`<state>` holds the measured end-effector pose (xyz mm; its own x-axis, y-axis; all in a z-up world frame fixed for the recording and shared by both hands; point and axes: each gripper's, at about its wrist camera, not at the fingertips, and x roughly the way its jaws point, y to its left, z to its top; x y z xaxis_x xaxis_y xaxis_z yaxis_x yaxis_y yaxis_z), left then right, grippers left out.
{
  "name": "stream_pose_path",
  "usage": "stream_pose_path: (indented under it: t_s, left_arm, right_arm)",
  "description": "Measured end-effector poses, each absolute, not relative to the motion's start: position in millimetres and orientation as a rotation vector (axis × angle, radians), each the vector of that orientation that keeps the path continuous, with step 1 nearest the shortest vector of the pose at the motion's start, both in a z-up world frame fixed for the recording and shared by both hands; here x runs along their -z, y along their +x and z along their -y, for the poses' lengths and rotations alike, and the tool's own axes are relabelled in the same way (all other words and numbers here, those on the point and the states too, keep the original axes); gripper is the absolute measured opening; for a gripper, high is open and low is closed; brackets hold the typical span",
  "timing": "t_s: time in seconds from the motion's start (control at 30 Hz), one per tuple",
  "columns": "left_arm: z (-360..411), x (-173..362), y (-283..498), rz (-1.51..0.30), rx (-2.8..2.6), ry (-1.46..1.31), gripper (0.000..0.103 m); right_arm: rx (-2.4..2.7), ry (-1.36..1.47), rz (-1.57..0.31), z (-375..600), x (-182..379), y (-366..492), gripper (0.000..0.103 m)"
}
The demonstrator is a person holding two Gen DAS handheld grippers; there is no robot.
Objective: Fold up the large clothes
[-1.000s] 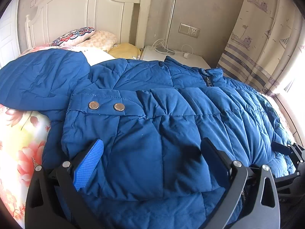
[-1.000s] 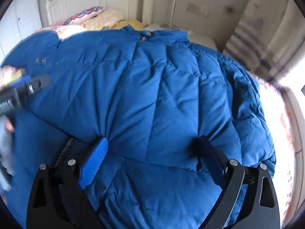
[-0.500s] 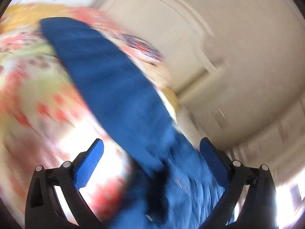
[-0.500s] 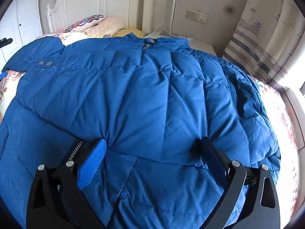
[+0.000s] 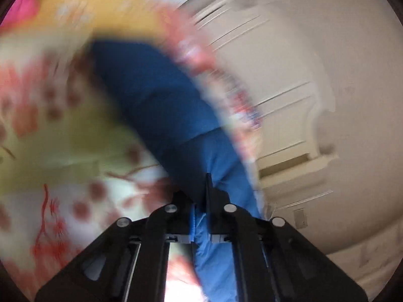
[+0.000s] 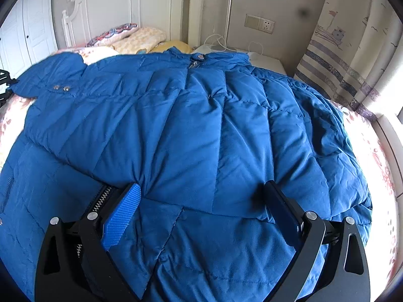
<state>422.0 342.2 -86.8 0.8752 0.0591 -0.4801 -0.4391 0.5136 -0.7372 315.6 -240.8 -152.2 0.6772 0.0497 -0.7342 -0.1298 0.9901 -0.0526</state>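
Sprawling across most of the bed, the blue down jacket lies front up, collar toward the headboard and hem nearest the right gripper. Judging by its puffed, quilted panels, it should be light for its bulk, soft and springy, with a slick shell that may slide on itself and puff back open once folded — so a hold on a seam, cuff or hem edge looks safer than a pinch of loose padding. One sleeve runs out to the left edge of the bed, two snaps showing on it.

In the badly blurred left wrist view, the left gripper has its fingers drawn together on a strip of blue fabric, probably that sleeve's end, with the floral bedsheet beneath. The right gripper's fingers stand wide apart just over the lower front panel, holding nothing.

Around it: pillows at the head of the bed, a bedside table with white cables, a striped curtain at the right. Nothing lies on the jacket itself; the pillows sit close to the collar and could crowd a fold made that way.
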Motion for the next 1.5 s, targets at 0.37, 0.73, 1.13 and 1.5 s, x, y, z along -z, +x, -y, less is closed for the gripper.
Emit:
stream_pose_path:
  t_s: [0.37,0.73,1.13,1.5]
  left_arm:
    - [21.2,4.8,385.2,-0.442,0.319,0.007,0.008]
    - [110.7,127.5,386.1,-0.779,0.44,0.25,0.051]
    - [-28.4,9.3,315.0,-0.329,0.349,-0.324,0.094]
    - [-168.6,94.8,335.2,-0.428,-0.18,-0.783,0.089]
  right_arm:
    - [-0.032,0.296,-0.616,309.3,127.7,294.0,0.083]
    - [-0.021,0.445,-0.608,337.6,132.0,296.3,0.083]
    - [-0.031,0.374,-0.611,325.0,130.3,296.4,0.083]
    - [-0.268,-0.178,-0.49,196.2,108.8,268.8,0.083]
